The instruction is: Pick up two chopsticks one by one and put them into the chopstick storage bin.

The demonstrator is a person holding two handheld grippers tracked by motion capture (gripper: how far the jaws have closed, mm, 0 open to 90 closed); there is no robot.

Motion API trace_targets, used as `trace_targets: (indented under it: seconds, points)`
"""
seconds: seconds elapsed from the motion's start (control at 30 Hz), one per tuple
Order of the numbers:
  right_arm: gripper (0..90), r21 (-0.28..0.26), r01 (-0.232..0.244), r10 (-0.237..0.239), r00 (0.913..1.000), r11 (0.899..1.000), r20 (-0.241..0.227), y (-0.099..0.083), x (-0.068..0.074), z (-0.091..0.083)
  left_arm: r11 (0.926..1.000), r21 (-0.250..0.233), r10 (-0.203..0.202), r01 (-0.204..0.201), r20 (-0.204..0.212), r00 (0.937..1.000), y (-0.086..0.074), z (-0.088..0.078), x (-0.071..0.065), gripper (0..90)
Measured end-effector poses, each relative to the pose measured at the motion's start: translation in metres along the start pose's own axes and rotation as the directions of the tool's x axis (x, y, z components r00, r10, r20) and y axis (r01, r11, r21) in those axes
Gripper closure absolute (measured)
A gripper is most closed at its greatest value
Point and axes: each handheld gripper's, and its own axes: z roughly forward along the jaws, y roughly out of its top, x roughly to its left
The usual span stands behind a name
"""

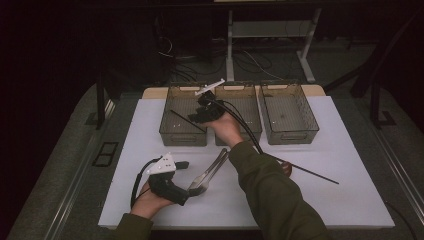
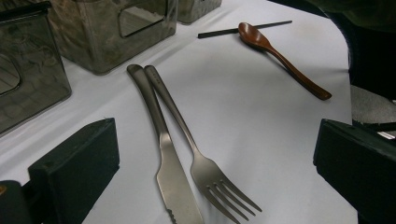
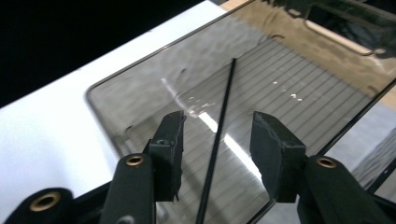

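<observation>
High view, right gripper (image 1: 196,116) over leftmost tray (image 1: 172,134), black chopstick (image 1: 186,120) lying in it, left gripper view, left gripper (image 2: 215,154) jaws wide (nothing held) around knife (image 2: 163,154) and fork (image 2: 196,154), right gripper view, jaws parted, chopstick loose between.

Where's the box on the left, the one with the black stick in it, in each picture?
High view: left bin, upper middle, leftmost of three.
Left gripper view: left bin, far left edge.
Right gripper view: left bin, centre, beyond the jaws.
Shared landmark: the white sheet under it.
</observation>
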Motion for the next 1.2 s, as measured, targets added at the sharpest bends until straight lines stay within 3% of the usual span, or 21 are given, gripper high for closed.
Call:
trace_targets:
  seconds: [0.13,0.17,0.27,0.47,0.7,0.8,1.0,1.2]
  points:
    - [57.3,0.001,0.006,-0.006,0.9998,1.0,-0.018,-0.005,0.0,-0.008,1.0,-0.001,0.003,-0.003,-0.003,1.0,0.0,0.0,0.0,0.0]
    - [67.0,0.011,0.011,-0.01,0.9994,1.0,-0.032,-0.009,0.001,-0.015,1.0,-0.002,0.006,-0.006,-0.004,1.0,0.0,-0.001,0.001,0.0]
    - [77.0,0.018,0.034,-0.033,0.9983,0.999,-0.048,-0.016,0.003,-0.026,1.0,-0.002,0.001,-0.001,-0.005,1.0,0.0,0.0,0.0,0.0]
    - [88.2,0.051,0.048,-0.045,0.9968,0.998,-0.066,-0.029,0.002,-0.039,1.0,0.002,0.005,-0.005,-0.006,1.0,0.0,0.0,0.0,0.0]
    - [88.7,0.08,0.065,-0.059,0.9949,0.995,-0.082,-0.037,0.007,-0.043,0.9999,0.011,0.009,-0.009,-0.008,0.9999,0.0,0.0,0.001,0.0]
    - [88.7,0.101,0.072,-0.066,0.9958,0.992,-0.063,-0.039,0.008,-0.038,1.0,0.008,0.006,-0.006,-0.007,1.0,0.0,0.0,0.0,0.0]
    - [88.7,0.099,0.059,-0.054,0.9971,0.993,-0.053,-0.039,0.007,-0.027,1.0,0.006,0.004,-0.004,-0.008,1.0,0.0,-0.001,0.001,0.0]
    - [88.8,0.087,0.053,-0.049,0.9978,0.995,-0.045,-0.038,0.004,-0.026,1.0,0.007,0.004,-0.004,-0.007,1.0,0.0,-0.001,0.001,0.0]
